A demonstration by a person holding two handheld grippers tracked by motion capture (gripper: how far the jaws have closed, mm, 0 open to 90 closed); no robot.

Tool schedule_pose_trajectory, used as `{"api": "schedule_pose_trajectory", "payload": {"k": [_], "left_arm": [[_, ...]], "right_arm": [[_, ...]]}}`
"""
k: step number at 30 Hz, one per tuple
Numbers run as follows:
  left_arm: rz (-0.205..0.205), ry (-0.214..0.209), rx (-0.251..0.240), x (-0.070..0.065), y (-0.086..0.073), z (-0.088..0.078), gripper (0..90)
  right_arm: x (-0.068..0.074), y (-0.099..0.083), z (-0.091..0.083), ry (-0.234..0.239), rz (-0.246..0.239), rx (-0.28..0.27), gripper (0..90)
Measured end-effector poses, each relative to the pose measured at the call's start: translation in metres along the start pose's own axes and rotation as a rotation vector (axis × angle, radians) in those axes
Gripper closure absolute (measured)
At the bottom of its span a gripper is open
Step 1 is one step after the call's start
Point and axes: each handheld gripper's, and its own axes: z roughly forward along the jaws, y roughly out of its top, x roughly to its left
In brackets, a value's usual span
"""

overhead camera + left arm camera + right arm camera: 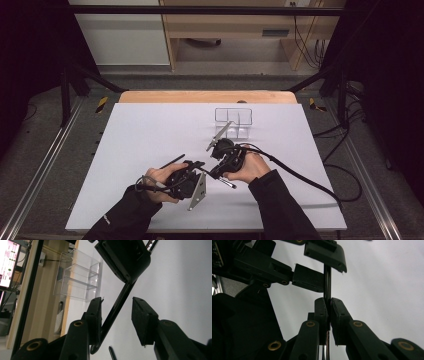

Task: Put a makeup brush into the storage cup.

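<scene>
A thin black pen (pixel 327 277) with a silver end (pixel 229 184) is clamped between the pads of my right gripper (pixel 328 301), which is shut on it near the front middle of the white table (pixel 150 130). My left gripper (pixel 117 300) faces it from the left, jaws set around the pen's black shaft (pixel 117 305). The shaft lies close against one pad (pixel 96 312), while the other pad (pixel 141 320) stands clear of it. From above, the left gripper (pixel 198 168) and right gripper (pixel 216 172) meet tip to tip.
A clear plastic organizer with compartments (pixel 234 120) stands at the back of the table, also in the left gripper view (pixel 77 280). A second thin black pen (pixel 172 161) lies on the table left of my left hand. Wooden furniture sits beyond the table's far edge.
</scene>
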Motion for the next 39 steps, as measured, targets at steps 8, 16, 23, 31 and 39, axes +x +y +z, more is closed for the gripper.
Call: {"api": "schedule_pose_trajectory", "payload": {"k": [8, 16, 23, 31, 39], "left_arm": [[0.046, -0.01, 0.01, -0.0033, 0.0003, -0.0004, 71.6], [0.085, -0.025, 0.013, -0.0058, 0.0009, 0.0001, 77.4], [0.116, -0.042, 0.017, -0.0072, 0.0017, -0.0001, 81.0], [0.138, -0.058, 0.022, -0.0097, 0.0023, 0.0006, 83.1], [0.111, -0.063, 0.028, -0.0074, -0.0003, -0.0019, 83.3]], "right_arm": [[0.0014, 0.0008, 0.0028, 0.01, -0.006, 0.02, 84.1], [0.0023, 0.0006, 0.003, 0.014, -0.019, 0.03, 84.1], [0.0029, 0.0004, 0.0016, 0.017, -0.023, 0.03, 84.0], [0.0038, -0.0003, 0.0028, 0.017, -0.039, 0.035, 83.6], [0.0029, -0.0012, -0.0029, -0.014, -0.033, -0.026, 72.2]]}}
